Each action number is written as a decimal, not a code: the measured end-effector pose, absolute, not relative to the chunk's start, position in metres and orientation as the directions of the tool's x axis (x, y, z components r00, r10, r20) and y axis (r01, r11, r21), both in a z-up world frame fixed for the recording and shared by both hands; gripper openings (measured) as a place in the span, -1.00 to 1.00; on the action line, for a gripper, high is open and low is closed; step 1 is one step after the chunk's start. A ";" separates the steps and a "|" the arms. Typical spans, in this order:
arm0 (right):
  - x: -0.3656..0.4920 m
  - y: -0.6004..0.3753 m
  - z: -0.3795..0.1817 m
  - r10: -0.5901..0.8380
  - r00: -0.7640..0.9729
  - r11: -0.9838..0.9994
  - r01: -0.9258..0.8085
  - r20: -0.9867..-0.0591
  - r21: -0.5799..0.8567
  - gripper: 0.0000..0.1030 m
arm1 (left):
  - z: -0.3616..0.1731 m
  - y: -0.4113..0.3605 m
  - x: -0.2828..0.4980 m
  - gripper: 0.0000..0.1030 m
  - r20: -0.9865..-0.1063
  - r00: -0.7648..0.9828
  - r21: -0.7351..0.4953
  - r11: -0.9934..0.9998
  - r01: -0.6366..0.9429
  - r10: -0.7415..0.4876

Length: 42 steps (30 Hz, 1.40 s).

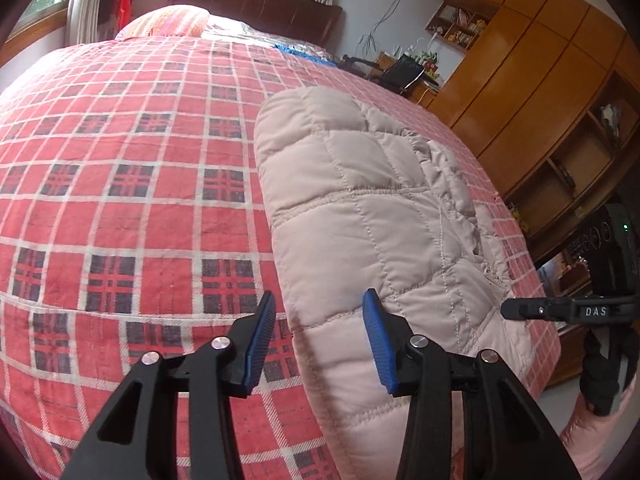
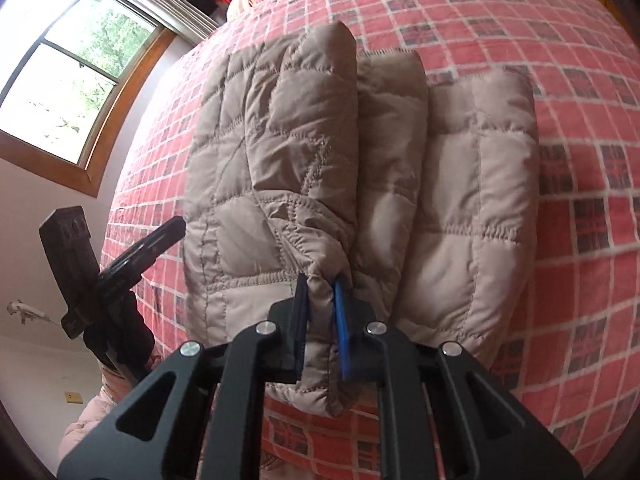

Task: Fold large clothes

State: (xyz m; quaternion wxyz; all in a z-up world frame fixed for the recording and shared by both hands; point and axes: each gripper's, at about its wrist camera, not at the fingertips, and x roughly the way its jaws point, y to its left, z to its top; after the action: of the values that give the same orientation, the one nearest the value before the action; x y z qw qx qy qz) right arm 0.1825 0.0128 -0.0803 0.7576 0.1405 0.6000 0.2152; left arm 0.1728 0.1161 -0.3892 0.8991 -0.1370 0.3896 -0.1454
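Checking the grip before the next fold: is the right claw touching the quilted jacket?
Touching. The right wrist view shows the right claw shut on a gathered edge of the quilted jacket, fabric pinched between both fingers.

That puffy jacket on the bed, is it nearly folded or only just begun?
Well along, it seems. The jacket already lies in a compact bundle of stacked layers on the checked bedspread. In hand: the right tool is shut on the near edge of the top layer. The left tool is open, holding nothing. Left: laying that layer flat and letting go.
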 end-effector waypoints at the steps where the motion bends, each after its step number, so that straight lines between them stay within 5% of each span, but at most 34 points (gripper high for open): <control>1: 0.182 0.014 -0.087 0.491 0.176 0.870 -0.151 -0.853 0.469 -0.78 | -0.390 0.115 0.174 -0.14 -0.662 0.655 -0.355 0.922 0.152 -0.363; 5: 0.191 0.035 -0.092 0.475 0.150 0.878 -0.150 -0.867 0.455 -0.66 | -0.388 0.111 0.174 -0.14 -0.666 0.663 -0.331 0.932 0.146 -0.341; 7: 0.191 0.036 -0.086 0.455 0.169 0.889 -0.146 -0.874 0.434 -0.34 | -0.389 0.110 0.174 -0.14 -0.671 0.666 -0.315 0.939 0.140 -0.325; 9: 0.192 0.031 -0.078 0.426 0.208 0.904 -0.137 -0.881 0.405 0.29 | -0.390 0.108 0.174 -0.14 -0.674 0.667 -0.306 0.942 0.137 -0.316; 15: 0.204 0.022 -0.068 0.467 0.219 0.884 -0.121 -0.857 0.451 0.52 | -0.391 0.109 0.178 -0.14 -0.675 0.665 -0.305 0.942 0.143 -0.320; 19: 0.220 0.039 -0.083 0.474 0.160 0.879 -0.136 -0.866 0.457 0.50 | -0.391 0.107 0.178 -0.15 -0.674 0.667 -0.298 0.943 0.150 -0.319; 22: 0.223 0.054 -0.087 0.423 0.167 0.902 -0.169 -0.891 0.397 0.12 | -0.391 0.105 0.177 -0.15 -0.676 0.668 -0.285 0.946 0.154 -0.312; 24: 0.220 0.058 -0.078 0.424 0.191 0.901 -0.192 -0.885 0.390 -0.32 | -0.390 0.103 0.176 -0.15 -0.677 0.667 -0.278 0.947 0.159 -0.311; 27: 0.211 0.065 -0.059 0.450 0.233 0.886 -0.240 -0.862 0.397 -0.60 | -0.385 0.107 0.173 -0.15 -0.670 0.665 -0.302 0.940 0.161 -0.329; 36: 0.177 0.012 -0.009 0.477 0.371 0.878 -0.225 -0.796 0.422 -0.65 | -0.357 0.098 0.154 -0.15 -0.609 0.701 -0.306 0.926 0.223 -0.370; 42: 0.173 -0.028 -0.048 0.430 0.350 0.901 -0.101 -0.832 0.423 -0.65 | -0.374 0.063 0.161 -0.14 -0.657 0.662 -0.247 0.933 0.263 -0.361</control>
State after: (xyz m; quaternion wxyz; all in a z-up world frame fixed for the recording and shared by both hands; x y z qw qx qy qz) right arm 0.1731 -0.0280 -0.0478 0.8078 0.1505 0.5457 0.1644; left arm 0.1613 0.0629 -0.3744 0.9092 -0.0654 0.3736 -0.1715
